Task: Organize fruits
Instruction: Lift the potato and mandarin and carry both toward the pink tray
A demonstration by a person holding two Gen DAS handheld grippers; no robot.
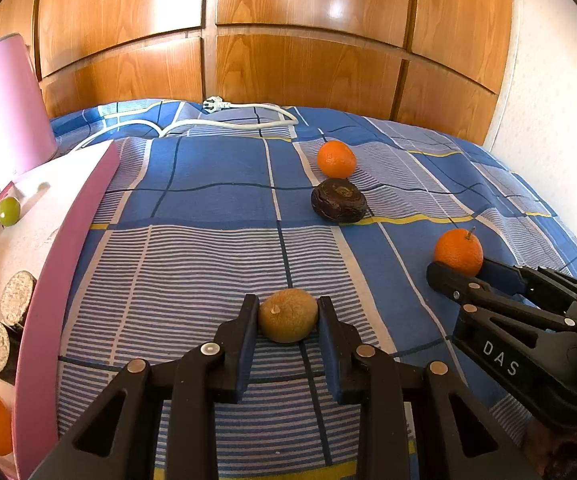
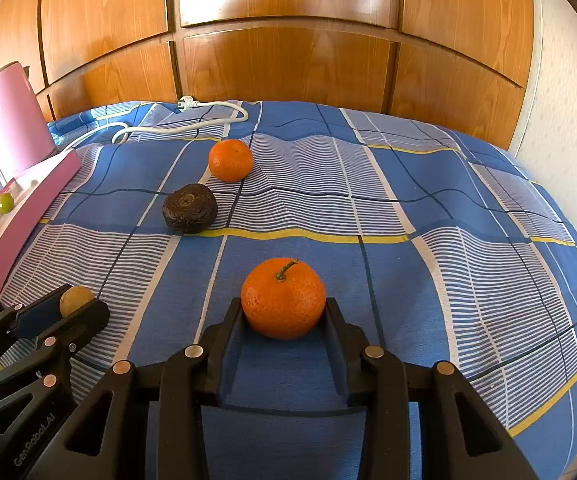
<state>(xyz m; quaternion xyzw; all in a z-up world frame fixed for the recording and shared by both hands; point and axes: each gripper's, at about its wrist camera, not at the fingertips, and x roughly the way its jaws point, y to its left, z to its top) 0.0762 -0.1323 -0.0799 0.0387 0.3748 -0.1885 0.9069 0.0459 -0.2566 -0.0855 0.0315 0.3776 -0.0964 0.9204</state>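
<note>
At the far left a pink-rimmed tray (image 1: 68,264) sits on the bed (image 1: 216,264), already carrying a small green fruit (image 1: 9,211), two round grey-topped pieces (image 1: 17,296) and an orange piece at its near end, with a pink kettle (image 1: 12,108) standing behind it.

Just right of the tray, near the front, the left tool (image 1: 288,316) is closed on a small brownish-yellow fruit (image 1: 287,315), one pad on each side at its widest part. It looks light and dry-skinned, probably firm, so a pinch across the middle should hold it without bruising.

Farther back lie a dark wrinkled fruit (image 2: 189,209) and a loose mandarin (image 2: 230,160), near each other but apart. The dark one looks shrivelled and perhaps soft (handle it gently).

To the right, the right tool (image 2: 284,316) grips a stemmed mandarin (image 2: 283,298) across its broad equator. Its skin is pebbled rather than slick, and the flesh should give a little, so too hard a squeeze could split it; the stem points up, clear of the pads.

A white power cord (image 1: 244,110) lies along the far edge of the bed, well away from both grips. The soft, rumpled cover lets round fruit roll, and the tray's raised rim must be cleared by anything carried into it.
</note>
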